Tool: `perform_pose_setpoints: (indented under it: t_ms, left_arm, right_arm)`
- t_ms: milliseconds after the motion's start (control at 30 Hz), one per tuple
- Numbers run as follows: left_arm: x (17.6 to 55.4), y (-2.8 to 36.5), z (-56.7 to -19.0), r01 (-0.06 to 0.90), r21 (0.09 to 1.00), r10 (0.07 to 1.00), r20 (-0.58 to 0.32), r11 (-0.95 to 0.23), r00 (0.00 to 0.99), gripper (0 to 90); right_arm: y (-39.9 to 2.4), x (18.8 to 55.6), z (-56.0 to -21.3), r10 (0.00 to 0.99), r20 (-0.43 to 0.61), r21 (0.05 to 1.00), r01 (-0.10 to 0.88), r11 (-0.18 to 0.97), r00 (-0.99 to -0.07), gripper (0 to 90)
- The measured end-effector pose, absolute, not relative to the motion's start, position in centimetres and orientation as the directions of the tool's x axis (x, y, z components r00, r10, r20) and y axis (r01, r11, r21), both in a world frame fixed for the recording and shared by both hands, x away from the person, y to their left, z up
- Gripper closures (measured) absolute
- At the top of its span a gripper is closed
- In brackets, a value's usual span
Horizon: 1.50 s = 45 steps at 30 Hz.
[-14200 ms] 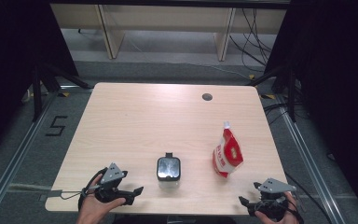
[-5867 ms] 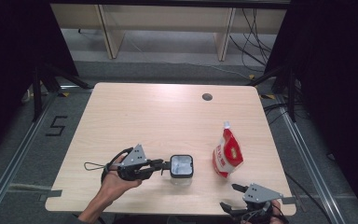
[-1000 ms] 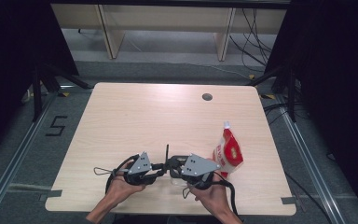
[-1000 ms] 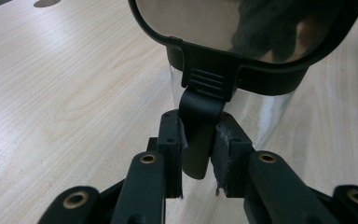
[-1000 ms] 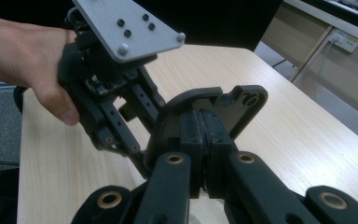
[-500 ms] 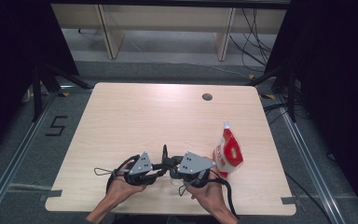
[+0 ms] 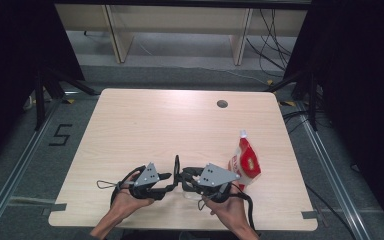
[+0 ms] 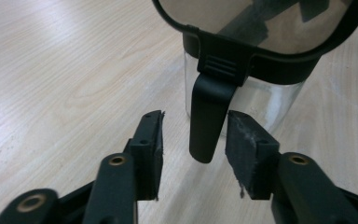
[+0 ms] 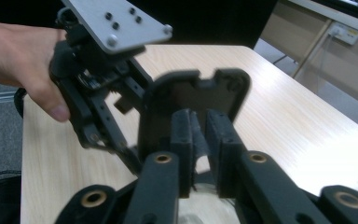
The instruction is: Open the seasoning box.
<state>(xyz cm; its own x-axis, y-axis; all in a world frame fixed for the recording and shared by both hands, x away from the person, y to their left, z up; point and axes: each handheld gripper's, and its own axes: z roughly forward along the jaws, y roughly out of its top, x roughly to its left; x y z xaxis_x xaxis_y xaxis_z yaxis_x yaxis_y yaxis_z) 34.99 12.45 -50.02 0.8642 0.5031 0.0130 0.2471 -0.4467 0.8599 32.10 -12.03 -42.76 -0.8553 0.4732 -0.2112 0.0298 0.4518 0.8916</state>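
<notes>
A clear jar [image 8: 265, 100] with a black hinged lid [image 7: 176, 167] stands near the table's front edge. Its black handle [image 8: 207, 116] hangs between the pads of my left gripper [image 8: 194, 122], which is open; the jaws have just been opening and neither pad touches the handle. The lid [image 9: 191, 91] stands upright just beyond my right gripper [image 9: 199, 121]. Its jaws have just been opening to a narrow gap, and the pads do not press on the lid. In the high view the left gripper [image 7: 171, 182] and the right gripper [image 7: 184, 178] meet at the jar from either side.
A red and white pouch [image 7: 245, 162] stands upright just right of the right hand. A small round hole [image 7: 222, 104] sits near the table's [image 7: 145, 125] far edge. The left hand [image 9: 18, 60] and its gripper are close ahead in the right gripper view.
Since the oldest frames both hands came in from the front corners to the jar, and the lid went up. Over the last second the right gripper shifted slightly left; the left hand stayed.
</notes>
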Motion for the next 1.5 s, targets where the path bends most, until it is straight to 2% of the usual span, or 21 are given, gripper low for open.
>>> perform_pose_setpoints:
  t_ms: [67, 267, 467, 533, 567, 667, 867, 933, 1133, 1400, 1500]
  left_arm:
    - [34.8, 12.9, -49.9, 0.24, 0.853, 0.502, 0.03, -0.464, 0.864, 51.6]
    - [33.8, 13.5, -49.8, 0.311, 0.846, 0.54, -0.032, -0.434, 0.841, 35.6]
    - [32.8, 14.3, -49.5, 0.347, 0.85, 0.575, -0.064, -0.397, 0.816, 29.4]
    - [32.7, 14.6, -49.4, 0.344, 0.841, 0.574, -0.049, -0.418, 0.817, 27.6]
    - [32.4, 14.6, -49.5, 0.374, 0.838, 0.588, -0.081, -0.397, 0.805, 26.9]
    - [32.2, 14.8, -49.6, 0.388, 0.837, 0.597, -0.093, -0.387, 0.797, 24.2]
    - [31.6, 15.3, -49.8, 0.425, 0.831, 0.622, -0.126, -0.359, 0.773, 22.3]
    - [31.7, 15.7, -49.8, 0.405, 0.823, 0.613, -0.089, -0.399, 0.785, 21.5]
    - [31.2, 15.6, -50.0, 0.439, 0.824, 0.631, -0.134, -0.357, 0.764, 20.8]
    - [31.0, 15.6, -50.1, 0.447, 0.816, 0.639, -0.128, -0.366, 0.758, 20.7]
    - [31.1, 15.7, -50.1, 0.424, 0.815, 0.626, -0.099, -0.394, 0.773, 20.7]
  right_arm:
    - [-12.6, 32.0, -42.9, 0.49, -0.197, 0.898, 0.044, 0.437, -0.849, 75.9]
    - [-14.5, 31.2, -43.6, 0.511, -0.178, 0.899, 0.073, 0.433, -0.841, 64.5]
    - [-16.2, 30.0, -44.0, 0.535, -0.149, 0.901, 0.109, 0.42, -0.832, 59.0]
    - [-16.8, 29.5, -44.1, 0.539, -0.131, 0.898, 0.131, 0.421, -0.832, 57.4]
    - [-17.0, 29.4, -44.2, 0.537, -0.135, 0.898, 0.126, 0.422, -0.833, 56.9]
    - [-17.4, 29.1, -44.4, 0.544, -0.123, 0.899, 0.139, 0.415, -0.83, 55.8]
    - [-18.9, 28.4, -45.3, 0.569, -0.092, 0.893, 0.184, 0.41, -0.817, 51.5]
    - [-19.2, 28.3, -45.3, 0.571, -0.097, 0.89, 0.185, 0.416, -0.815, 50.9]
    - [-19.8, 27.6, -45.7, 0.574, -0.079, 0.887, 0.206, 0.413, -0.815, 48.6]
    - [-21.2, 26.7, -46.0, 0.577, -0.052, 0.887, 0.227, 0.401, -0.815, 45.6]
    - [-21.9, 26.4, -46.2, 0.588, -0.029, 0.888, 0.249, 0.386, -0.809, 45.2]
